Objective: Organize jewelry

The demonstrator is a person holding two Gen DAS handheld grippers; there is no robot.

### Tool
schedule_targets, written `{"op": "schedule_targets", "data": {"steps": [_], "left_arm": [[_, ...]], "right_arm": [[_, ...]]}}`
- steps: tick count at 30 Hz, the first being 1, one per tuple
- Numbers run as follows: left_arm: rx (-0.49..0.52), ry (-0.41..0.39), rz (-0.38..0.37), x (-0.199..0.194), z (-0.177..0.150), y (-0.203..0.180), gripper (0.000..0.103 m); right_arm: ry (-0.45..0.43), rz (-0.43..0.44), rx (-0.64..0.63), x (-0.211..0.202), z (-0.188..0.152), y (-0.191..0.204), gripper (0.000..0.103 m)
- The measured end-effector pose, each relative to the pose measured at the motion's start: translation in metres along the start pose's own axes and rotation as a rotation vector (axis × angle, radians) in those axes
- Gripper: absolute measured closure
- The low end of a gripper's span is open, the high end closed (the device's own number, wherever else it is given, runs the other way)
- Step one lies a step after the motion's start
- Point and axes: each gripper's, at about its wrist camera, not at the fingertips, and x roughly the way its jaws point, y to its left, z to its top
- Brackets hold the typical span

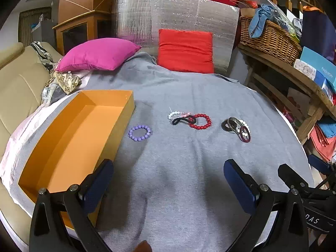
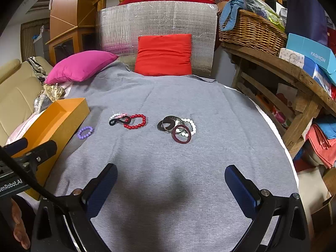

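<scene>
An empty orange box [image 1: 69, 138] lies open on the grey cloth at the left; it also shows in the right wrist view [image 2: 61, 117]. Beside it lies a purple bead bracelet [image 1: 140, 133] [image 2: 85, 133]. Farther right lie a red bead bracelet [image 1: 200, 121] [image 2: 135, 121], a black hair tie [image 1: 184, 119] [image 2: 118, 120] and a white-pink bead bracelet [image 1: 178, 114]. A pile of dark bangles, a maroon ring [image 2: 181, 136] and a white bead bracelet [image 2: 190, 124] lies at the right [image 1: 236, 128]. My left gripper [image 1: 168, 174] is open and empty, short of the jewelry. My right gripper [image 2: 171, 180] is open and empty too.
A pink cushion [image 1: 98, 54] and a red cushion [image 1: 185, 51] lie at the back before a silver foil panel. A wooden rack with a wicker basket [image 2: 252, 31] and boxes stands at the right. A beige sofa [image 1: 16, 84] is at the left.
</scene>
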Motion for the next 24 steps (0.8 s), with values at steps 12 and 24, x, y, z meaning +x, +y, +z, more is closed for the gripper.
{"op": "schedule_targets", "data": {"steps": [12,24], "left_arm": [[0.028,-0.004,0.041,-0.005,0.001,-0.003,0.000],[0.038,0.019,0.051,-0.001,0.001,-0.001,0.000]], "right_arm": [[0.003,0.002,-0.015,0.001,0.001,0.006,0.000],[0.014,0.007,-0.023,0.005,-0.002,0.010,0.000]]}}
